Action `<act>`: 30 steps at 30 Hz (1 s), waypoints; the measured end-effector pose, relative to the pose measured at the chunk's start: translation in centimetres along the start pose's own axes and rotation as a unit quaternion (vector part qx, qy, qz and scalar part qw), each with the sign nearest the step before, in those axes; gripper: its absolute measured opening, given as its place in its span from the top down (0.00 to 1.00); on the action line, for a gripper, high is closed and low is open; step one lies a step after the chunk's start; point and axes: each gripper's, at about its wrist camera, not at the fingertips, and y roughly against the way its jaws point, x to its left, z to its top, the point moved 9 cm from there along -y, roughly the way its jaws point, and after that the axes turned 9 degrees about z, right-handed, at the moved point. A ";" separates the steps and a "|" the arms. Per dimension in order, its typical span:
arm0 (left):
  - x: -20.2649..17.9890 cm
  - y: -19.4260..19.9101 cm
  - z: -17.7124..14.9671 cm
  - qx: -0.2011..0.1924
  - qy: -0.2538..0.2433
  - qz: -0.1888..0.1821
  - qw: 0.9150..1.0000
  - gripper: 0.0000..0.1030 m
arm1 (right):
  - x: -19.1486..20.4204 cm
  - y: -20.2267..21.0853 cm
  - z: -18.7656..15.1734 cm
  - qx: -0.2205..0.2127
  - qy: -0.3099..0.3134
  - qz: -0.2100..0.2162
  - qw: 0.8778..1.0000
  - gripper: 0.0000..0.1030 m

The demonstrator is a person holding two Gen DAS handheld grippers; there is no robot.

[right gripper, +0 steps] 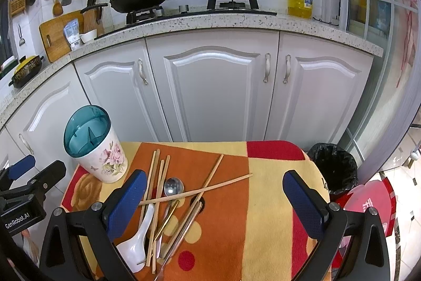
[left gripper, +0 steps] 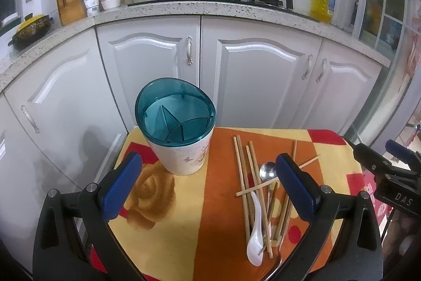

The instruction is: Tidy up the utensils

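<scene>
Utensils (left gripper: 259, 204) lie loose in a crossed heap on the right part of the bench (left gripper: 184, 215), which is covered by a patterned cloth; the holder (left gripper: 175, 128), upright with a teal divided insert, stands well apart to their left at the far edge. From the left wrist view, your left gripper (left gripper: 202, 186) hovers above the cloth with its fingers (left gripper: 122, 185) wide apart and nothing between them; the right-hand finger overlaps the heap beside the metal spoon (left gripper: 267, 171). The white ceramic spoon (left gripper: 256, 236) lies nearest you, partly under the chopsticks (left gripper: 243, 170). Judged from this, no item is yet in the holder, so the step in hand is the first pick. From the right wrist view, your right gripper (right gripper: 214, 198) likewise has its fingers (right gripper: 129, 202) spread and empty, its left-hand finger over the near end of the heap. Two chopsticks cross diagonally over the rest; take those top pieces first, or the pile will likely scatter. Grip a stick near its middle so it hangs level, then tip it upright before lowering into one compartment. The holder looks light and tall; consider steadying it with the left gripper. The bin (right gripper: 332, 170) beyond the bench's right edge is a drop hazard.
</scene>
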 end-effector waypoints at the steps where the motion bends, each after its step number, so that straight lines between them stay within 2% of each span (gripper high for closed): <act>1: 0.0 -0.1 0.0 0.000 0.000 0.000 1.000 0.01 | 0.0 0.0 0.0 0.000 0.000 0.000 1.000 0.00; 13: 0.1 -0.2 0.0 -0.001 -0.001 0.001 1.000 0.01 | -0.2 -0.4 -0.3 0.006 -0.002 -0.002 1.000 0.00; 17: 0.5 -0.7 -0.5 0.010 0.002 -0.005 1.000 0.01 | -0.9 -0.9 -0.8 0.012 -0.007 0.001 1.000 0.00; 24: 0.6 -2.1 -2.3 0.037 -0.008 -0.028 0.999 0.01 | -2.9 -4.4 -4.0 0.071 -0.029 0.020 0.997 0.00; 25: 0.4 -2.3 -2.5 0.038 -0.009 -0.036 0.999 0.03 | -3.2 -5.0 -4.5 0.076 -0.031 0.020 0.996 0.01; 28: -0.5 -2.8 -3.2 0.048 -0.032 -0.049 0.997 0.12 | -3.8 -6.5 -5.9 0.093 -0.042 0.033 0.994 0.11; 30: -1.2 -3.2 -3.7 0.053 -0.051 -0.054 0.996 0.24 | -3.8 -7.2 -6.5 0.104 -0.048 0.048 0.992 0.19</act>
